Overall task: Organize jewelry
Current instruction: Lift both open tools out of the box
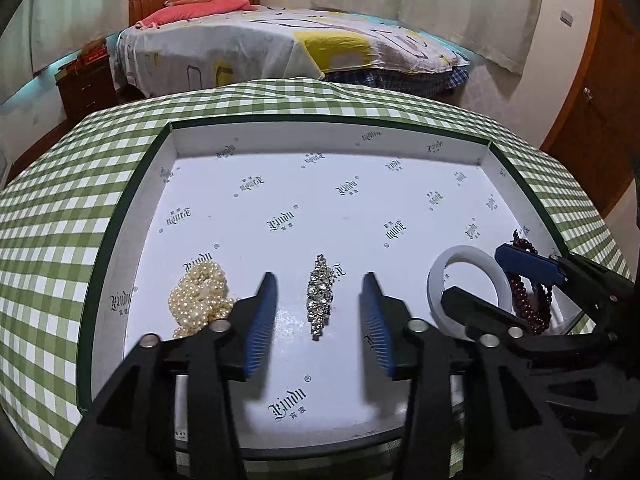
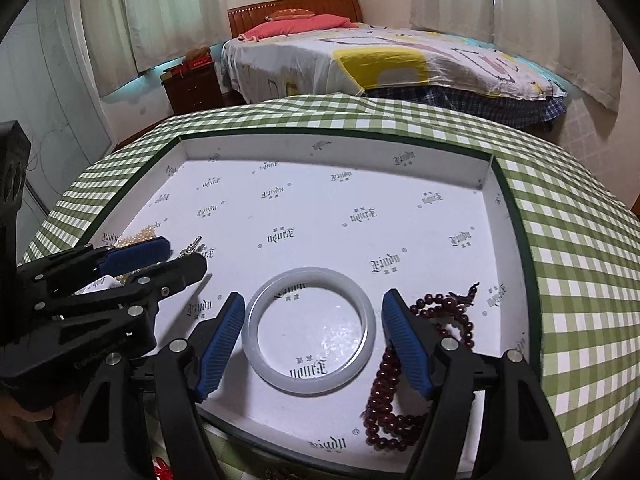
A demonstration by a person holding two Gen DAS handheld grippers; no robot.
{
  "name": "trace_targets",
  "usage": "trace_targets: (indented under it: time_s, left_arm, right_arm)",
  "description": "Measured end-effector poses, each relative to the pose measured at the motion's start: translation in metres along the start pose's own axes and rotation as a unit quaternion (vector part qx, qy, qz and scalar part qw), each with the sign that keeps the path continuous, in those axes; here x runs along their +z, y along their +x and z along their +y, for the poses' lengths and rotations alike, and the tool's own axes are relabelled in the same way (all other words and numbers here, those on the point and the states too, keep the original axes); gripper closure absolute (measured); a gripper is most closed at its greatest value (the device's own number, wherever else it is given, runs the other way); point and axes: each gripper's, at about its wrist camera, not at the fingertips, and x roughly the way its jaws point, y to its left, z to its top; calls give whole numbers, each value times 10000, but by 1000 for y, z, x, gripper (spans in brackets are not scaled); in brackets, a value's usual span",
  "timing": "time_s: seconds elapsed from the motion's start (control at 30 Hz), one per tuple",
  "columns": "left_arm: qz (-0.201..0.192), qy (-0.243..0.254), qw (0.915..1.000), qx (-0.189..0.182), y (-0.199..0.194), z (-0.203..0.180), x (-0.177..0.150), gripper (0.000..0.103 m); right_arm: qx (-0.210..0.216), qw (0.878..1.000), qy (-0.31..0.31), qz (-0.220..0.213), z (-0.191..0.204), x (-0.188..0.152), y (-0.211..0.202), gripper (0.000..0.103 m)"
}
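A shallow white tray (image 1: 320,148) with a dark green rim lies on a checked cloth. On its floor, from left to right, lie a heap of pearls (image 1: 200,296), a rhinestone piece (image 1: 319,304), a white bangle (image 1: 436,280) and dark red beads (image 1: 532,308). My left gripper (image 1: 320,280) stands open astride the rhinestone piece, with both blue pads clear of it. My right gripper (image 2: 314,296) is open around the bangle (image 2: 308,276), which lies flat; the pads sit close beside its rim. The red beads (image 2: 388,400) lie just outside the right finger.
The green-and-white checked tablecloth (image 2: 560,240) surrounds the tray (image 2: 320,152). The two grippers sit side by side, the left gripper (image 2: 184,254) near the right one's left finger. A bed (image 1: 280,44) and a wooden nightstand (image 1: 86,86) stand beyond the table.
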Motion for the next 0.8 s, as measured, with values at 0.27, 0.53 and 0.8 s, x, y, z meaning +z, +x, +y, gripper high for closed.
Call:
trace_targets:
  time_s: [0.27, 0.53, 0.8]
  left_arm:
    - [-209, -26, 9998, -50, -19, -2, 0, 50]
    - [-798, -68, 9968, 60, -61, -3, 0, 46]
    - [-1374, -97, 9898, 375, -110, 3, -20, 46]
  right_arm:
    - [-82, 9996, -17, -264, 1, 3, -21, 33]
    - [-159, 9977, 58, -663, 1, 0, -53, 33]
    - [-251, 9945, 158, -1006, 4, -15, -89, 33]
